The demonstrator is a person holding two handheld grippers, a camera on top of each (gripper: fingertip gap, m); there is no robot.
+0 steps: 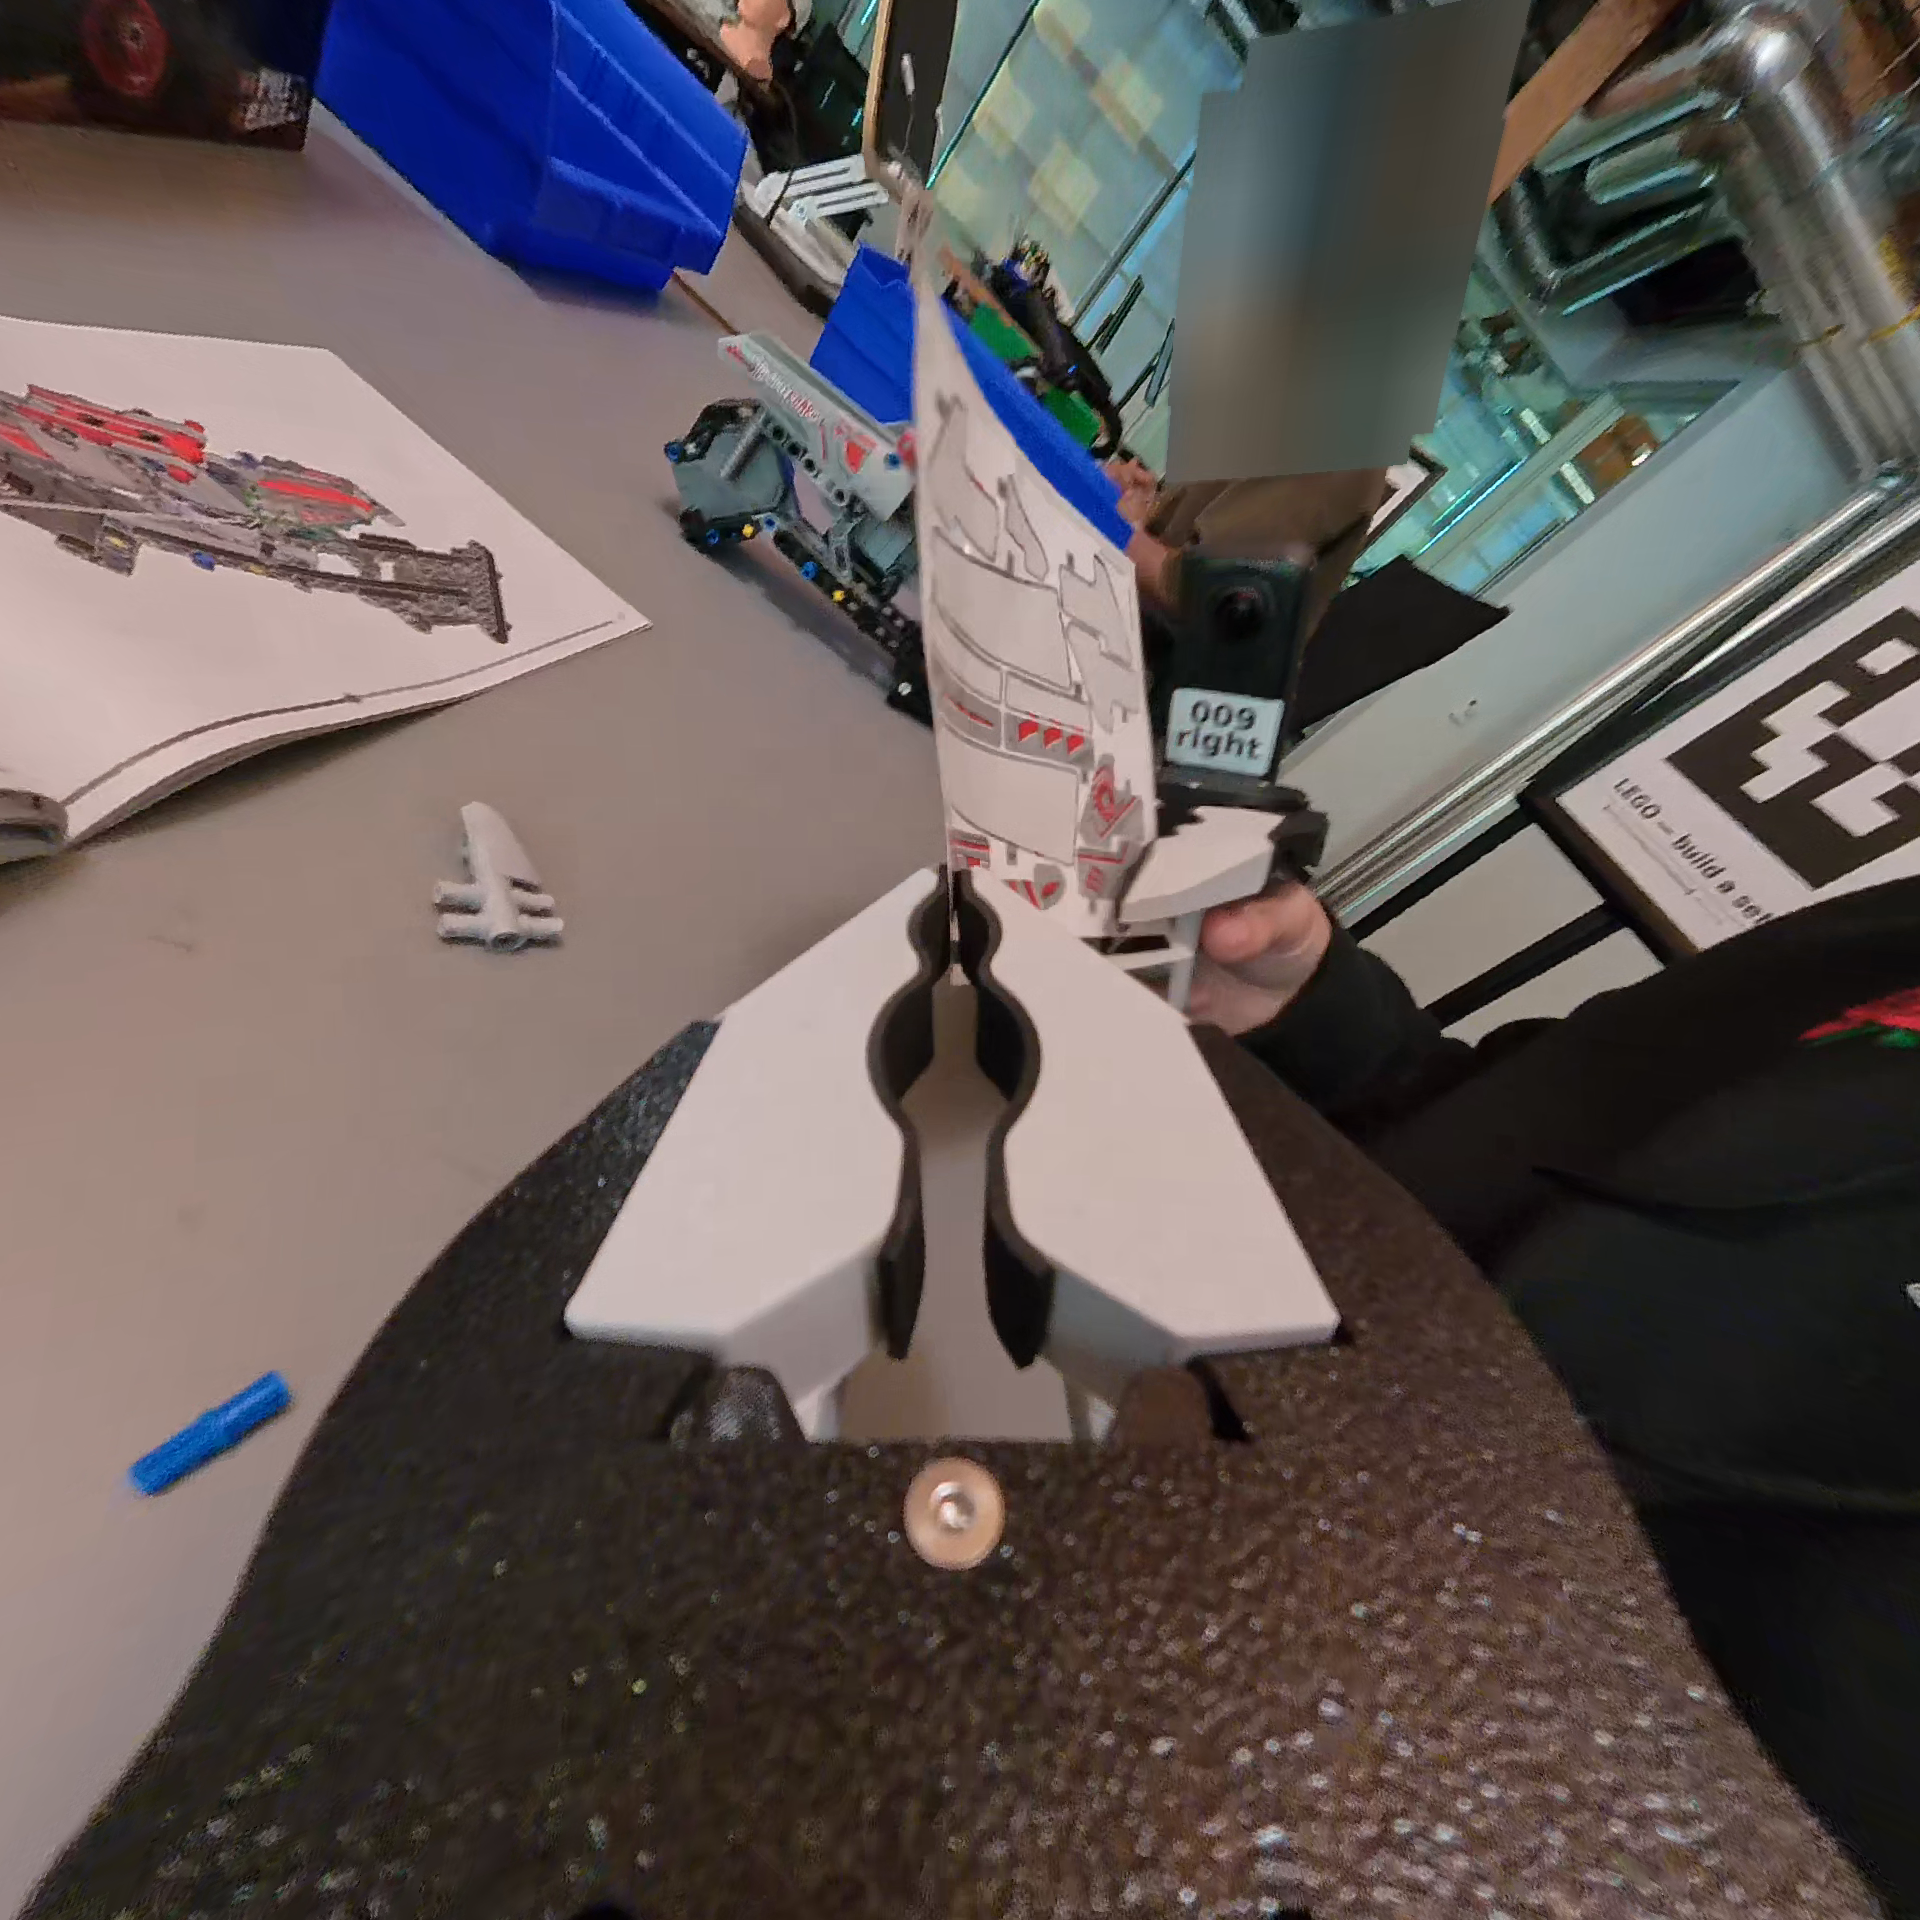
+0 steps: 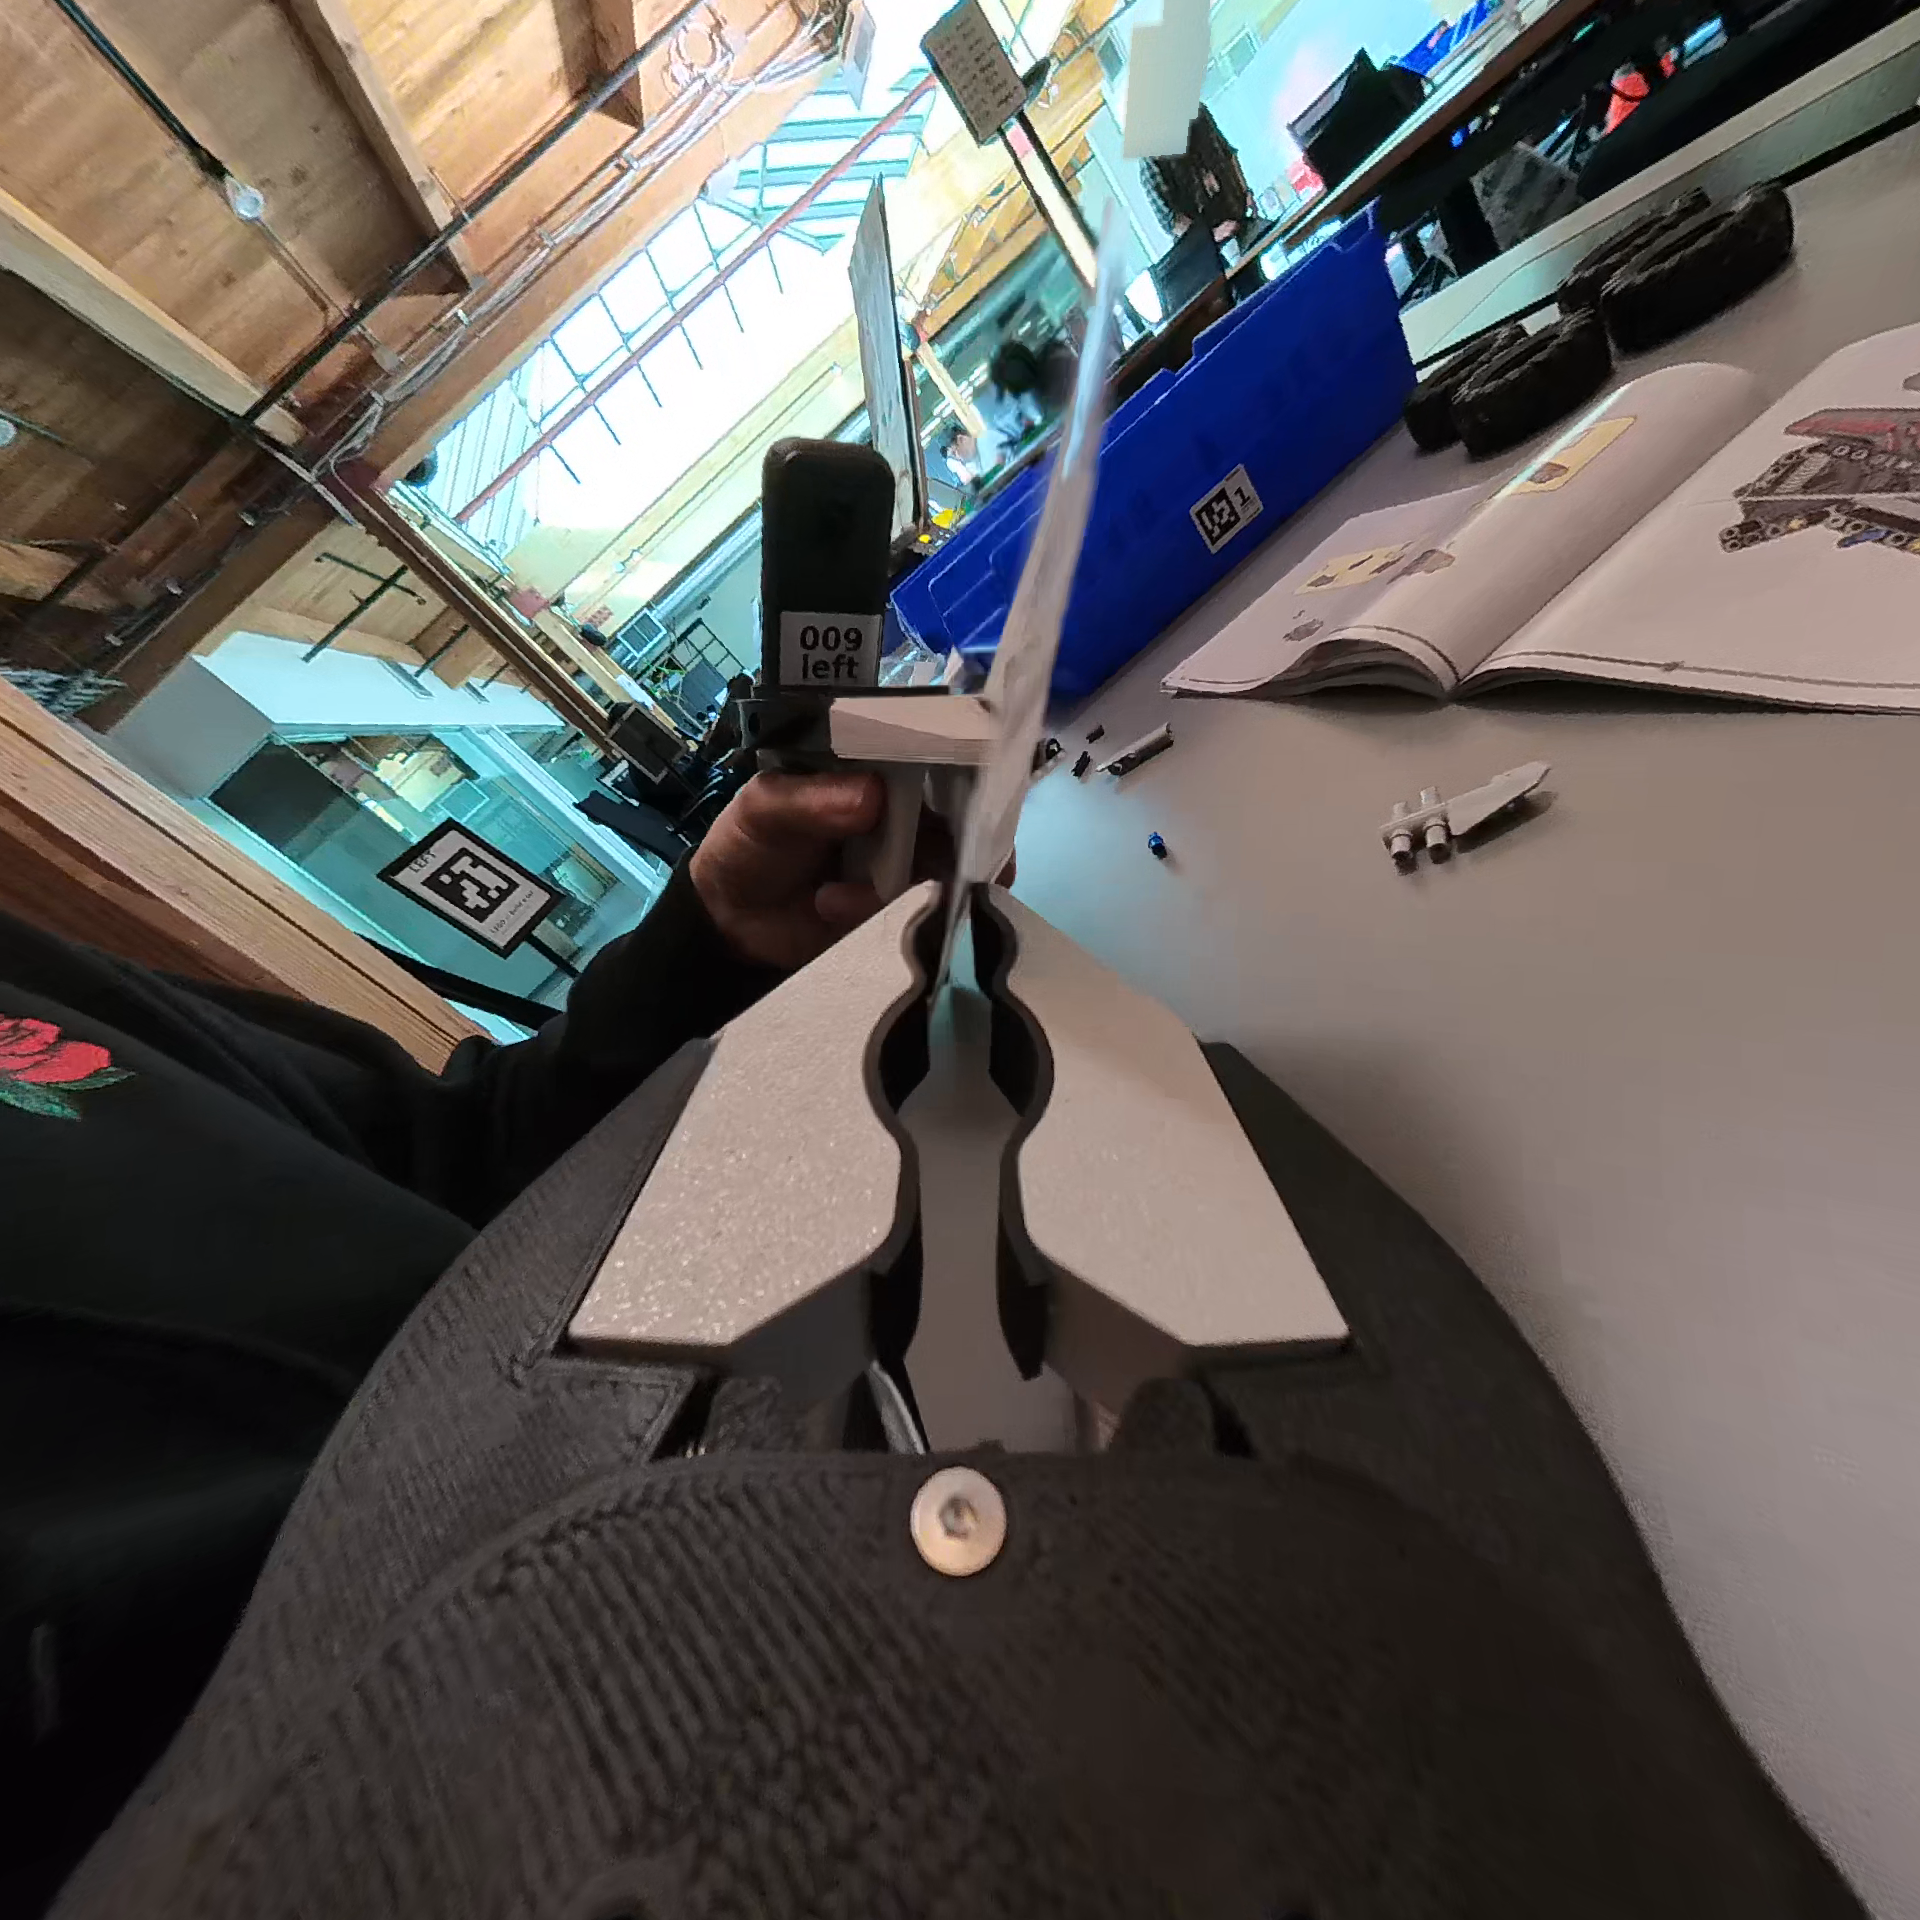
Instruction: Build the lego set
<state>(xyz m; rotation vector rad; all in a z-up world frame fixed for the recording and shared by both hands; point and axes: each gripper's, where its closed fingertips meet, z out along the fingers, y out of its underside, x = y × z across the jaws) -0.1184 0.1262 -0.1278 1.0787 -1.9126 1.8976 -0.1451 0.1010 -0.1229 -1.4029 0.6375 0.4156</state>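
Observation:
A sticker sheet (image 1: 1023, 644) with grey and red shapes stands upright above the table. My left gripper (image 1: 954, 896) is shut on its lower edge. My right gripper (image 2: 961, 914) is shut on the same sheet (image 2: 1049, 582), seen edge-on there, and also shows in the left wrist view (image 1: 1195, 873) at the sheet's lower right corner. The left gripper shows in the right wrist view (image 2: 935, 727), clamped on the sheet. A partly built grey lego model (image 1: 790, 488) sits behind the sheet. A light grey panel piece (image 1: 499, 883) lies on the table, also in the right wrist view (image 2: 1465, 816).
An open instruction booklet (image 1: 260, 582) lies at the left, also in the right wrist view (image 2: 1621, 582). Blue bins (image 1: 540, 135) stand at the back. A blue pin (image 1: 208, 1434) lies near. Black tyres (image 2: 1600, 322) and small dark parts (image 2: 1132, 748) lie beyond. A person's dark sleeves are close. The gap from one gripper's tips to the other's is roughly 4 centimeters.

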